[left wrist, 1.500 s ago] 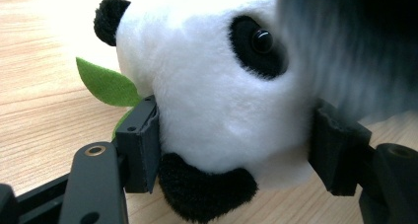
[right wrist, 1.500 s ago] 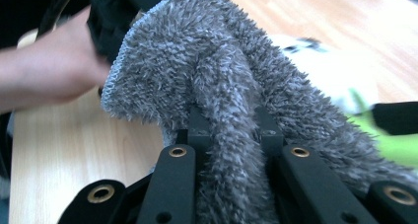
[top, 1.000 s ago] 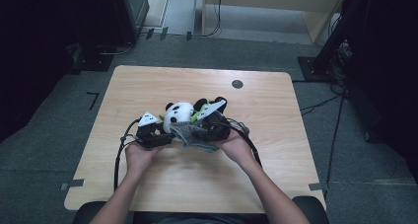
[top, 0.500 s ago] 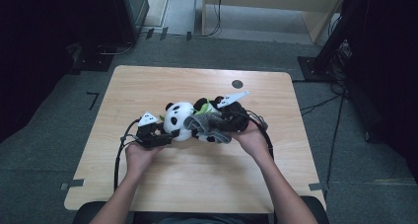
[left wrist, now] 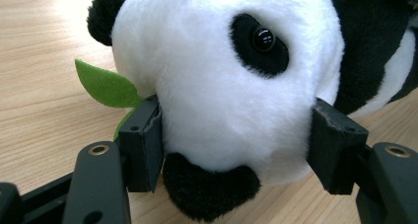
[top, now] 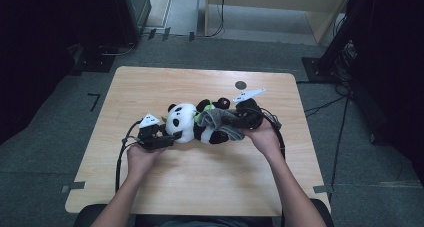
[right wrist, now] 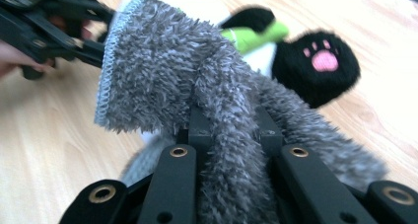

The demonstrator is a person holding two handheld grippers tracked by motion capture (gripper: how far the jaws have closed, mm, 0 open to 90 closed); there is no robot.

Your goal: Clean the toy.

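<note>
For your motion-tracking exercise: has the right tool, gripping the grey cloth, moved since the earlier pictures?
Yes. The right tool, shut on the grey cloth, has shifted rightward and slightly away, ending closer to the dark round spot on the table.

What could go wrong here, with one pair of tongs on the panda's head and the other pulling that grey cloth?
1. The left tongs squeeze only the soft head of the plush panda; it could slip free under a tug.
2. The right tongs pinch a thin fold of the fuzzy grey cloth, which might pull out.
3. The cloth lies over the panda's body, so it may drag the toy along the table.
</note>
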